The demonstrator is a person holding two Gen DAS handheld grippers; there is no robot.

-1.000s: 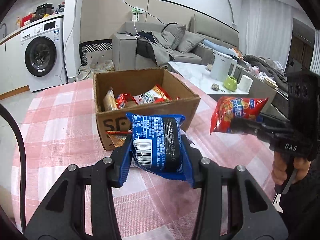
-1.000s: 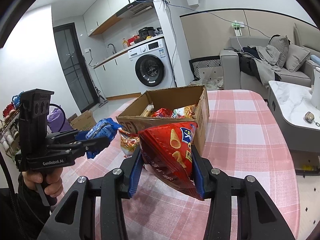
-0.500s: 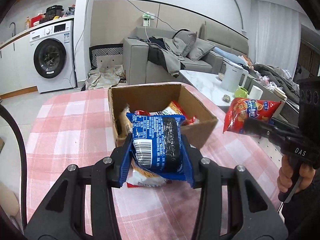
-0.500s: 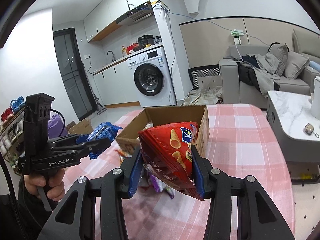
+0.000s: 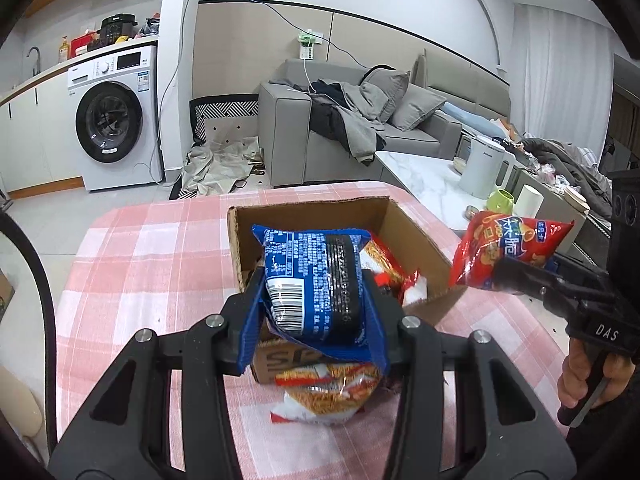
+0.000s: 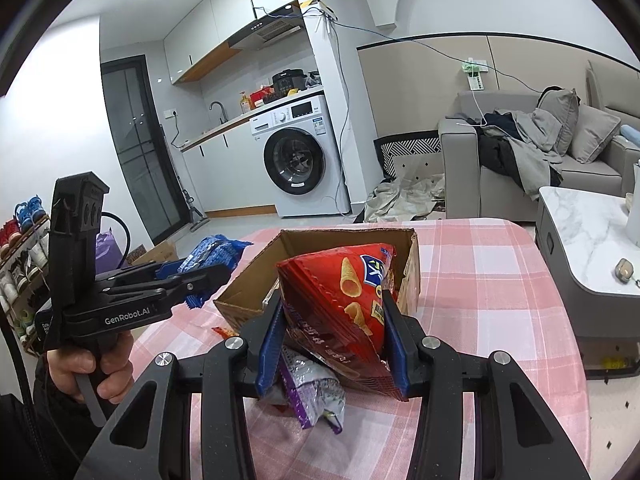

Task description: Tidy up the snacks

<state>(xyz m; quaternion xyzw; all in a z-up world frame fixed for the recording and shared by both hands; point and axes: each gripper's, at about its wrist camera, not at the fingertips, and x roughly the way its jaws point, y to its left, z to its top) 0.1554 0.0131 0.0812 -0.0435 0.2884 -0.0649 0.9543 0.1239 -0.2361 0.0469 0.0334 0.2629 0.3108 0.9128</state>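
Left claw [image 5: 314, 312] clenched on blue packet [image 5: 314, 280], right claw [image 6: 332, 344] on red chip bag [image 6: 344, 300]; cardboard box [image 5: 412, 236] just ahead below both, left nearer.

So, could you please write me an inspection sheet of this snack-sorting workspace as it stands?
Surface: table under a pink checked cloth.
Job's things: open cardboard box holding snack packs; noodle-snack pack and purple pack lying on the cloth before it.
Clutter: nothing seen on the table.
Grippers: left gripper shut on blue packet; right gripper shut on red chip bag.
Cables: wire along the wall.
Surroundings: washing machine, sofa, kettle.
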